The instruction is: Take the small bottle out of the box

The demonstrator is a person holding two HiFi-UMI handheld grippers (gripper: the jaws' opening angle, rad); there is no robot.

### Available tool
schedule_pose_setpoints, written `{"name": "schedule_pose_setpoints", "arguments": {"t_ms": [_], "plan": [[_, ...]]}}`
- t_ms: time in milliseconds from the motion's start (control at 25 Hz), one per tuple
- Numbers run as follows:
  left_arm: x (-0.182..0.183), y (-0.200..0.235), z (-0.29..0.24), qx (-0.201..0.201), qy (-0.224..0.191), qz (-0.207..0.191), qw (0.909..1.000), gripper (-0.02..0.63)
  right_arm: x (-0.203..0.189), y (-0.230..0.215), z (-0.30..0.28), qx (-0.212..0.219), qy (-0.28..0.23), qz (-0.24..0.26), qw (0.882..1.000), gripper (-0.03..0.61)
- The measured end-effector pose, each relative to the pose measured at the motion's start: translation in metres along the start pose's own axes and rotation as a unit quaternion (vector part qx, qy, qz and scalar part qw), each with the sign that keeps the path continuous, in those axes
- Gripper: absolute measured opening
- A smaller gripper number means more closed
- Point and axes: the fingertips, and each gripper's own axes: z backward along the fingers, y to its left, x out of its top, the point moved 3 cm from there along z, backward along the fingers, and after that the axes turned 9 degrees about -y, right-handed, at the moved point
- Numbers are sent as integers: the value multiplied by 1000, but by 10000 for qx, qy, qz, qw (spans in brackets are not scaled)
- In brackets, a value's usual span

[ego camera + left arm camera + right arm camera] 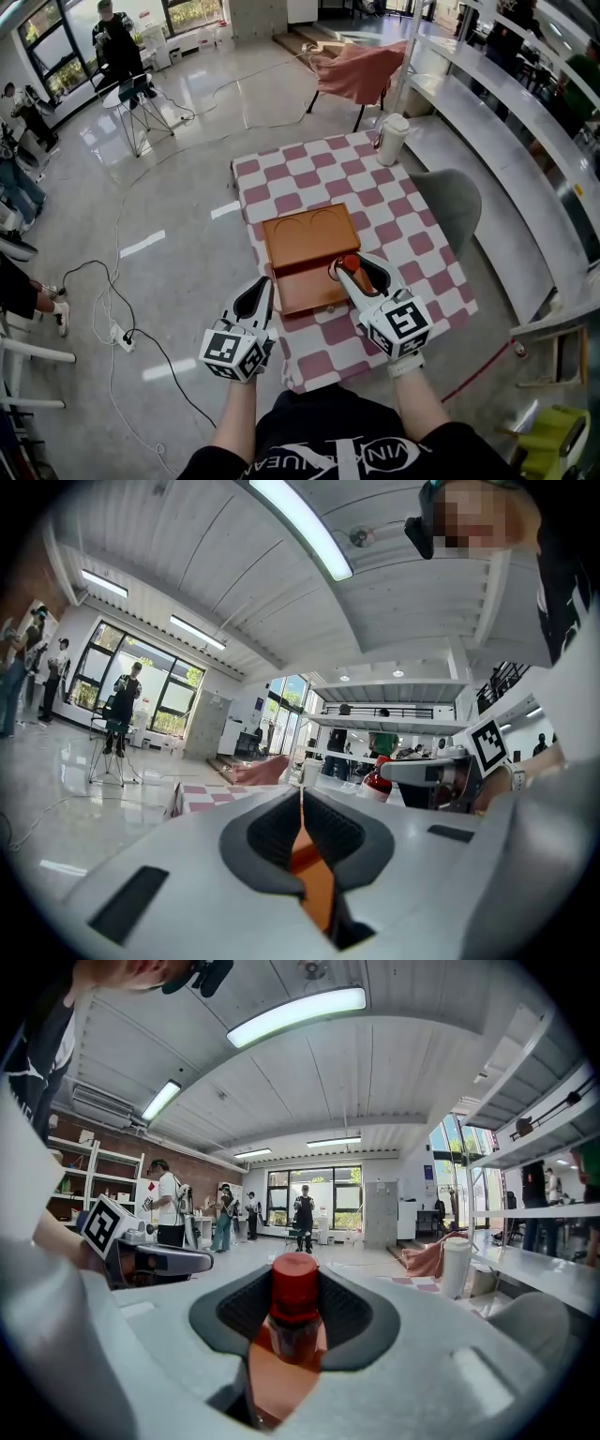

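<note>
A small bottle with a red cap [350,263] is held upright between the jaws of my right gripper [354,269], just above the open drawer [307,291] of the brown wooden box [309,234]. In the right gripper view the bottle [293,1312] stands between the dark pads [347,1312], which press on its sides. My left gripper [265,292] hovers at the box's front left corner, its jaws shut with nothing in them. The left gripper view looks past its closed pads [272,832] to the right gripper [441,772] and the bottle [377,782].
The box sits on a table with a red-and-white checked cloth [412,244]. A white jug [392,139] stands at the far right corner. A grey chair [452,204] is to the right. Cables and a power strip [118,334] lie on the floor at left. People stand far off.
</note>
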Motion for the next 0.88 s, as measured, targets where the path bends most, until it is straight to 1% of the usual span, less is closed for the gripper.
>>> {"name": "schedule_pose_setpoints", "arguments": {"t_ms": [560, 880], "plan": [[16, 0, 3, 61, -162, -39, 9998, 15, 21, -2, 9, -16, -156, 98, 9998, 146], [22, -6, 3, 27, -212, -83, 9997, 15, 30, -4, 13, -27, -263, 107, 9996, 146]]}}
